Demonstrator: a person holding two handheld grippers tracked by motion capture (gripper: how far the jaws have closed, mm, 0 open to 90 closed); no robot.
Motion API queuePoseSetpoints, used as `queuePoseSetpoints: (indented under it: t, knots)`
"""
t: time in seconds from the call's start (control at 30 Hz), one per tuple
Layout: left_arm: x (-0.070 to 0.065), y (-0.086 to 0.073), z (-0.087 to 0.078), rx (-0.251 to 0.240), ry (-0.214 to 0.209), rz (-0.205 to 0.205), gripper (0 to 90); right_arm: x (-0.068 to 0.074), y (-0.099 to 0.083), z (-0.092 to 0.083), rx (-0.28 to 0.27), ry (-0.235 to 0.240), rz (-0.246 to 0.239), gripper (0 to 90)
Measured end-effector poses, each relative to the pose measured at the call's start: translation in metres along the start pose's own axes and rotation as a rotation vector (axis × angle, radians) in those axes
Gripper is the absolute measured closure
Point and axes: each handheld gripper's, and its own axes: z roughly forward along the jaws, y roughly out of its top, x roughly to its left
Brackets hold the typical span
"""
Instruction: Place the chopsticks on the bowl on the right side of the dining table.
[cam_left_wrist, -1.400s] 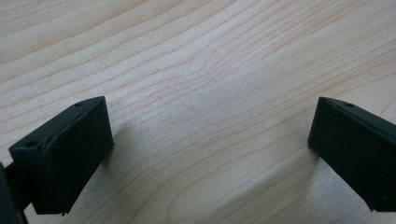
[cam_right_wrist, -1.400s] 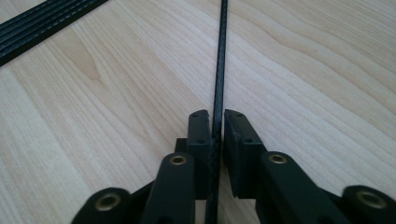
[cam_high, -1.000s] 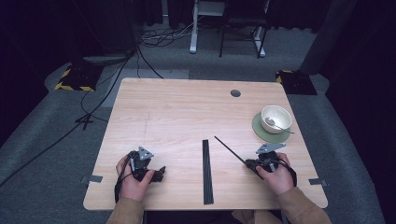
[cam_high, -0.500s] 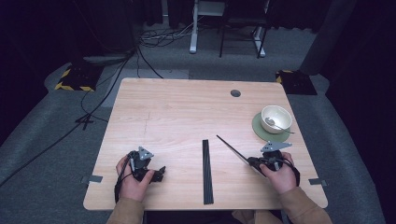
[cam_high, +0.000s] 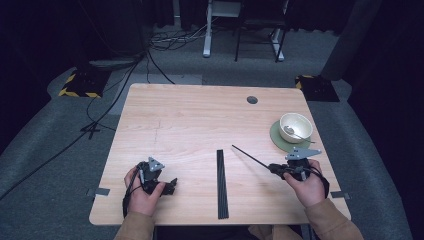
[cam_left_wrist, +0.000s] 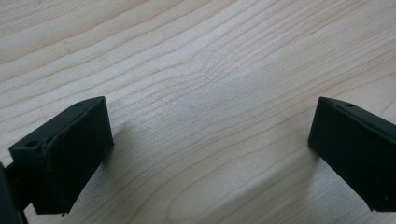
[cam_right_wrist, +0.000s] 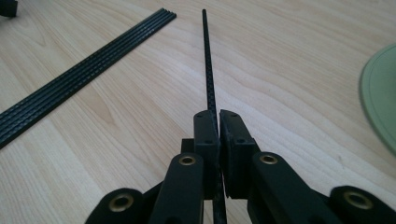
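My right gripper (cam_high: 276, 168) (cam_right_wrist: 218, 122) is shut on a thin black rod (cam_high: 250, 157) (cam_right_wrist: 207, 60), which sticks out up and to the left over the table. A flat row of several more black rods (cam_high: 221, 183) (cam_right_wrist: 79, 77) lies on the wood at the front centre, left of that gripper. Near the front left corner, my left gripper (cam_high: 170, 186) (cam_left_wrist: 205, 140) rests low over bare wood, its jaws wide open with nothing between them.
A white bowl (cam_high: 295, 127) with a spoon in it sits on a green saucer (cam_high: 280, 140) (cam_right_wrist: 380, 95) at the right, just behind my right hand. A round cable hole (cam_high: 252, 100) lies near the table's far edge.
My right gripper has lifted a little with the rod, and the rod's far tip has shifted slightly to the right. The left gripper has stayed put.
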Motion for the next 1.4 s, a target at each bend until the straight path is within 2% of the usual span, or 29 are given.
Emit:
queuePoseSetpoints:
  t: [0.17,0.3,0.83,1.17,1.4]
  knots:
    - [0.000,0.000,0.000,-0.001,-0.001,0.001,0.1,0.001,0.007,-0.011,-0.023,-0.002,-0.019,86.5]
    - [0.000,0.000,0.000,0.000,0.000,0.000,0.1,0.001,0.011,-0.017,-0.043,0.000,-0.015,86.5]
    - [0.000,0.000,0.000,0.000,0.000,0.000,0.1,-0.008,0.028,-0.043,-0.109,0.016,-0.043,86.5]
    - [0.000,0.000,0.000,-0.001,-0.001,0.001,0.1,-0.018,0.036,-0.058,-0.143,0.029,-0.055,86.5]
    - [0.000,0.000,0.000,0.000,0.000,0.000,0.1,-0.036,0.044,-0.071,-0.172,0.012,-0.059,86.5]
